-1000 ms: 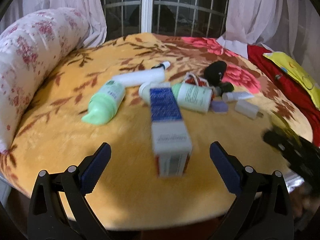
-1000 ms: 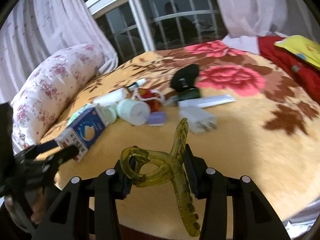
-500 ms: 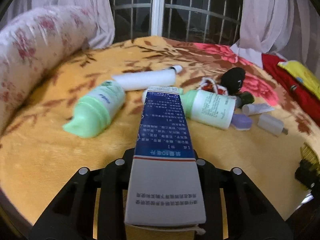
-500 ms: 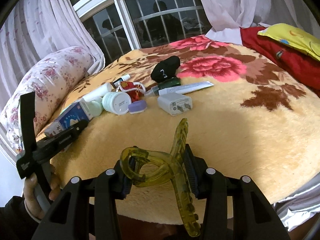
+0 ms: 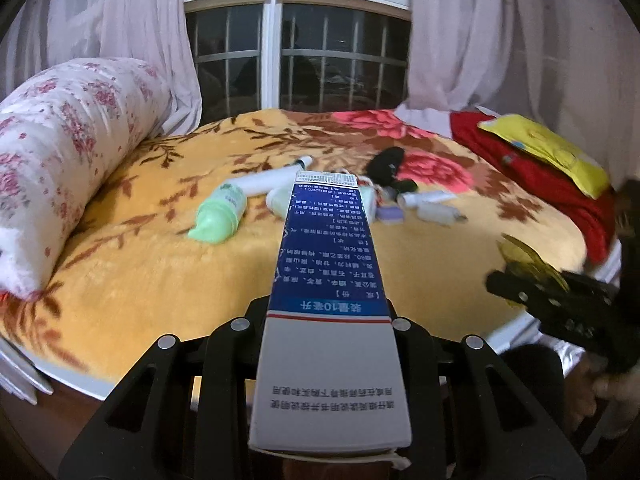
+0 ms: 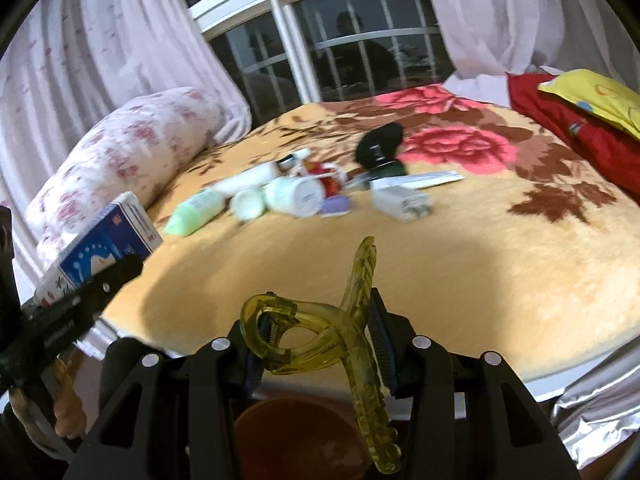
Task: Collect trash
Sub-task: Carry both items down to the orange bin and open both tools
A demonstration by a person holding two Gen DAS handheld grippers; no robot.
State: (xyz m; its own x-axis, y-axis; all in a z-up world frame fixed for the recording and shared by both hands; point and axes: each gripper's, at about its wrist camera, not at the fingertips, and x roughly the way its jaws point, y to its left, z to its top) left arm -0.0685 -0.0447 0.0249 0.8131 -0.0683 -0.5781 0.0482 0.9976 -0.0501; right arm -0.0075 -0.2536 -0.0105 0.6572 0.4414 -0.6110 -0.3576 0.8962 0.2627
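Right now I have both grippers loaded, each held out over the near edge of the bed (image 5: 160,280). My left gripper (image 5: 326,320) has its jaws closed narrow on the blue and white carton (image 5: 332,300); the box sits lengthwise between them, its far end pointing out over the yellow flowered blanket (image 6: 440,264). From the right wrist view I can see that same carton (image 6: 100,244) off to the left, clamped in the left gripper (image 6: 80,300) with a hand (image 6: 60,404) below it.

My right gripper (image 6: 316,340) has its jaws part-way closed on the yellow-green hair claw (image 6: 340,328). The claw stands crosswise in the grip, one toothed arm rising above the jaws and the other hanging down below them. In the left wrist view the right gripper (image 5: 560,300) shows at the right edge, blurred, with the hair claw (image 5: 528,260) in it.

Further back on the blanket lies a cluster of things: a light green bottle (image 5: 220,216) on its side, a white tube (image 5: 268,178), a white jar (image 6: 296,196), a small purple piece (image 6: 336,205), a white charger plug (image 6: 400,200) and a black object (image 6: 378,144). A flowered bolster (image 5: 60,152) lies along the left side, and a red cloth (image 6: 580,132) with a yellow pillow (image 6: 592,92) lies on the right.
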